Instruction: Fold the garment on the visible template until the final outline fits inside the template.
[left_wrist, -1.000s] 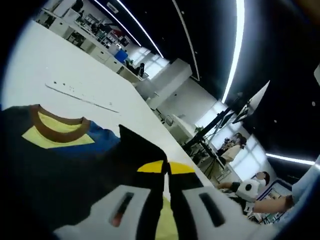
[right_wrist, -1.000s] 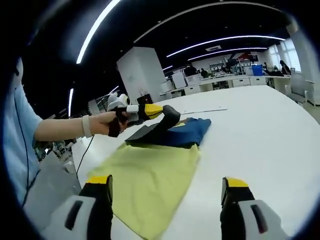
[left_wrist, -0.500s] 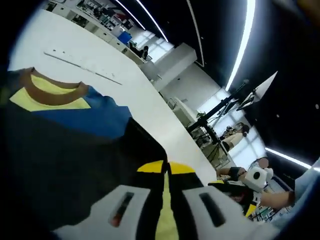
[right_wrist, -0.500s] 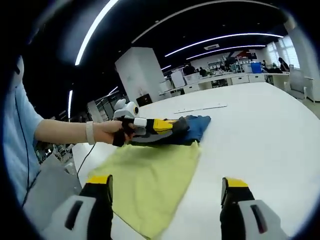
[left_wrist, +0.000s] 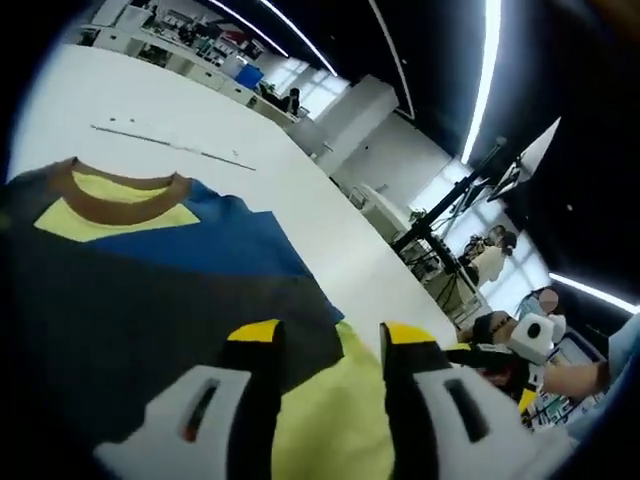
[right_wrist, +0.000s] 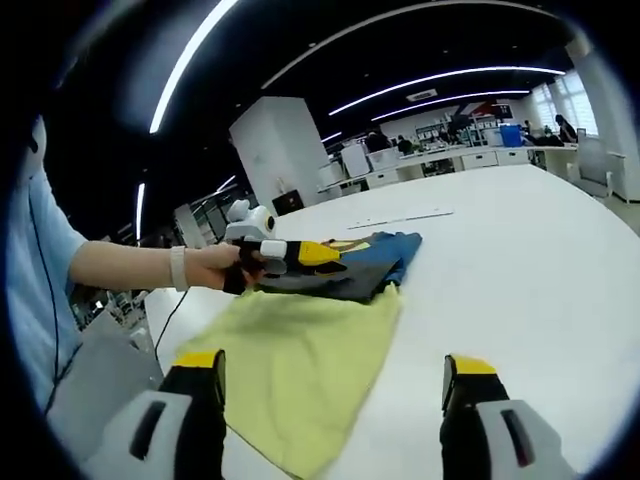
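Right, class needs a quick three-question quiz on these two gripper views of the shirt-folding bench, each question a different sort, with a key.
1. True or false: the left tool is shut on the shirt.
2. Multiple choice: what colour is the shirt's collar? A) white B) brown C) red
3. Fill in: the folded shirt overlaps the far end of the ____ template.

Key:
1. False. In the left gripper view its jaws stand apart over the cloth.
2. B.
3. Yellow. The right tool hangs open above its near end, on the white table.
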